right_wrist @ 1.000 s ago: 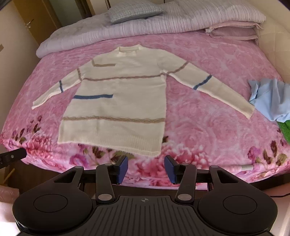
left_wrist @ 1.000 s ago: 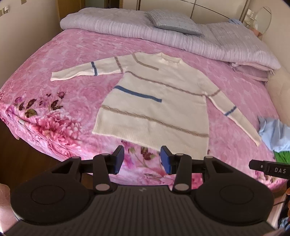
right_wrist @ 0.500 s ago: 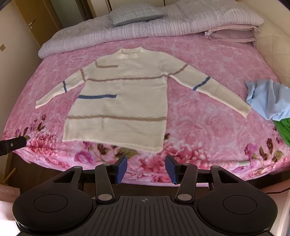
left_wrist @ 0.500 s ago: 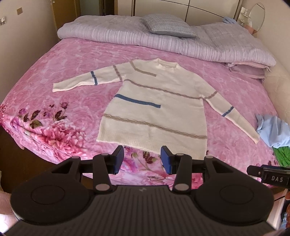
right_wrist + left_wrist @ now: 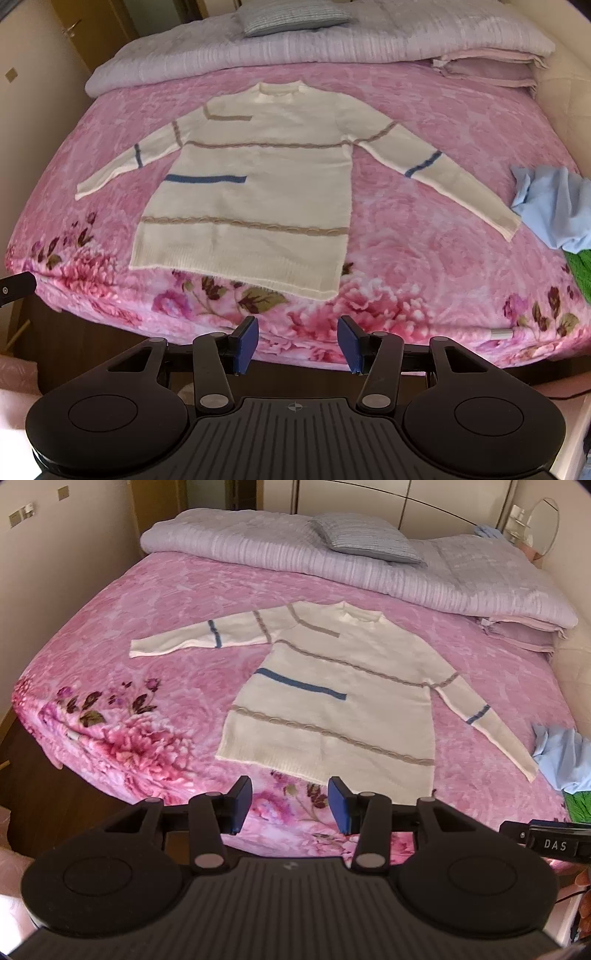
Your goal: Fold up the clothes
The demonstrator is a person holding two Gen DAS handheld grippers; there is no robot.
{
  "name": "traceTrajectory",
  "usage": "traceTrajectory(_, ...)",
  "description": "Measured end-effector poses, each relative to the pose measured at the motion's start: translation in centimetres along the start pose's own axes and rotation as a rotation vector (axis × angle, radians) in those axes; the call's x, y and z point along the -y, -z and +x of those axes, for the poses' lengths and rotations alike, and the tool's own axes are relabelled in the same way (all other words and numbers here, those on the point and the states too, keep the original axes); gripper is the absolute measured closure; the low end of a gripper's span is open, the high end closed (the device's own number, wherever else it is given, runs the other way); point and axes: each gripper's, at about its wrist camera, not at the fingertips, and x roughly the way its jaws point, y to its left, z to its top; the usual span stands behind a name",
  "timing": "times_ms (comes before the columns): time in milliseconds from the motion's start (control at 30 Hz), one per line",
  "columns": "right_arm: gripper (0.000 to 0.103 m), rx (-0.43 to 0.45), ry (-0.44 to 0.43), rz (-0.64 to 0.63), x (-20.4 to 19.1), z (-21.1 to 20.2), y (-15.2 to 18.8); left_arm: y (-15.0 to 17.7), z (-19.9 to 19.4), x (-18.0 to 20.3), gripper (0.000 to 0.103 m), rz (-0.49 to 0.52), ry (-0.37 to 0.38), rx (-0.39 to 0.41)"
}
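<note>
A cream sweater with blue and tan stripes lies flat on the pink floral bed, both sleeves spread out, hem toward me. My left gripper hangs open over the bed's near edge, just short of the hem, with nothing between its blue pads. Also open and holding nothing, my right gripper hovers at the near bed edge below the hem's right corner. The right gripper's tip shows at the right of the left wrist view. In the right wrist view the left gripper's tip pokes in at the left edge.
A light blue garment and a green one lie at the bed's right side. A folded lilac quilt and a grey pillow line the head of the bed. Walls flank both sides; dark floor lies beneath the near left corner.
Both views have drawn back and up a little, so the sweater sits farther from the pads. Neither gripper has touched the cloth.
</note>
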Motion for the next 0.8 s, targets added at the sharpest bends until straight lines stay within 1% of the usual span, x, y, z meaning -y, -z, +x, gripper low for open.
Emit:
traceTrajectory(133,0.052,0.002,-0.015,-0.021,-0.4,-0.2,0.1,0.4,-0.3,-0.4,0.061,-0.012,-0.020,-0.001)
traceTrajectory(333,0.052,0.012,-0.019,-0.026,-0.2,-0.5,0.2,0.7,-0.7,0.2,0.060,-0.003,-0.022,0.000)
traceTrajectory(567,0.052,0.022,-0.008,-0.004,1.4,-1.2,0.4,0.9,-0.8,2.1,0.059,0.033,-0.007,0.006)
traceTrajectory(800,0.052,0.034,0.013,0.045,3.7,-2.3,1.1,1.2,-0.6,4.7,0.058,0.095,0.030,0.002)
